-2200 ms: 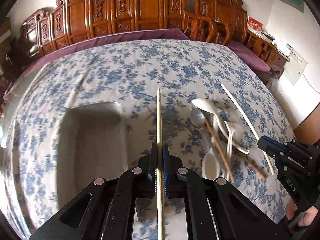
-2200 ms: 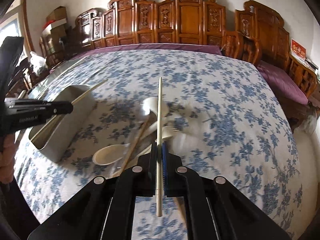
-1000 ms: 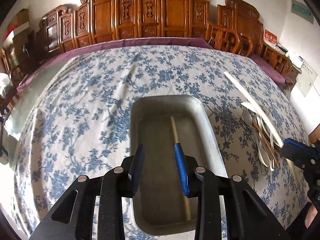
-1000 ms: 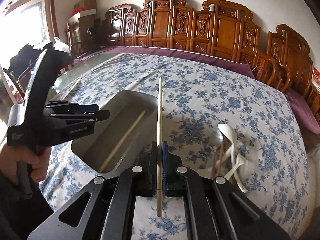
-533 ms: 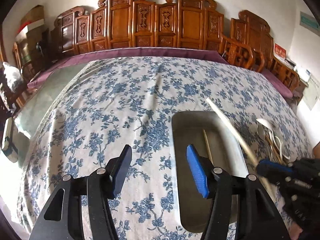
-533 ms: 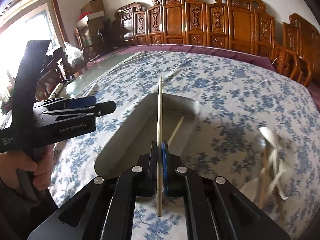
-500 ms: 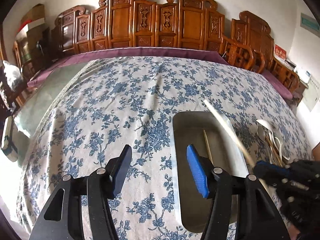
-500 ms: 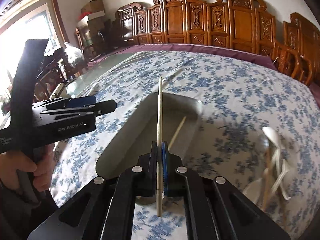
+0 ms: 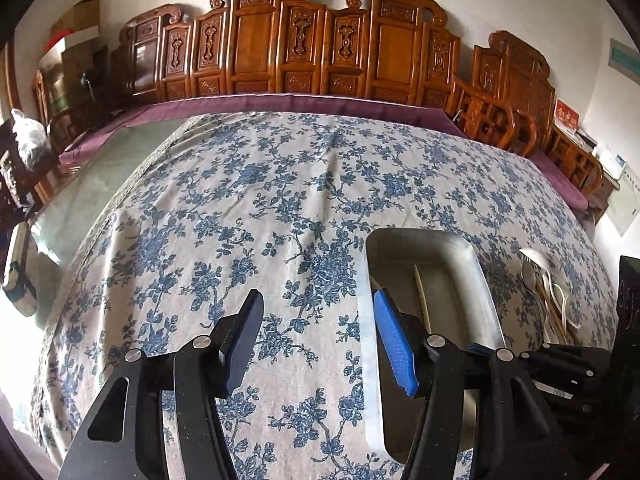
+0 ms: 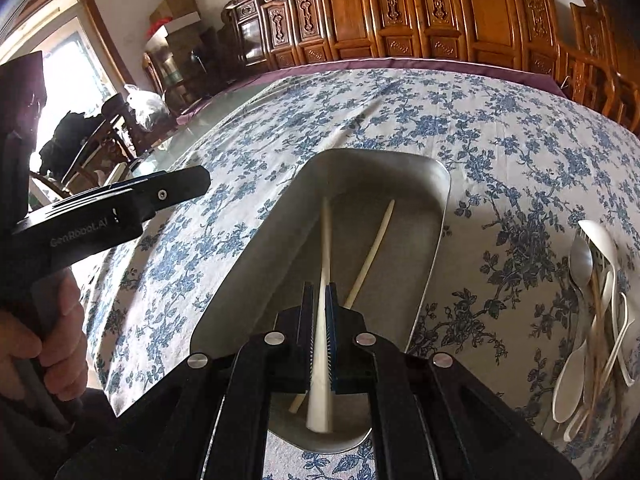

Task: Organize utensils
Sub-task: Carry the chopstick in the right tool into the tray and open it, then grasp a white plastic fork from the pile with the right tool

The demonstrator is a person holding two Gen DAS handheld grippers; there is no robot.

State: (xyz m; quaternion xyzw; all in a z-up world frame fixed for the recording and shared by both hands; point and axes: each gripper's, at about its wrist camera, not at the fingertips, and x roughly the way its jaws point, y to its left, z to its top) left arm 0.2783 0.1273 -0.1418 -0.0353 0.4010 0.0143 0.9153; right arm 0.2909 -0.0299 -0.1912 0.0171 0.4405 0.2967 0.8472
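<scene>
Pinching white chopstick (image 10: 323, 280) mid-shaft in right gripper (image 10: 319, 320), jaws clamped, over metal tray (image 10: 434, 240) on worktop. Reading as light, stiff, slick; likely pivoting if gripped off-centre. Left gripper (image 9: 318, 340) jaws just been opening, gaping w/ nothing between.

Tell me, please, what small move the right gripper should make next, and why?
Probably open the jaws. The right gripper is shut on a chopstick angled down into the tray, beside another chopstick already lying there.
</scene>
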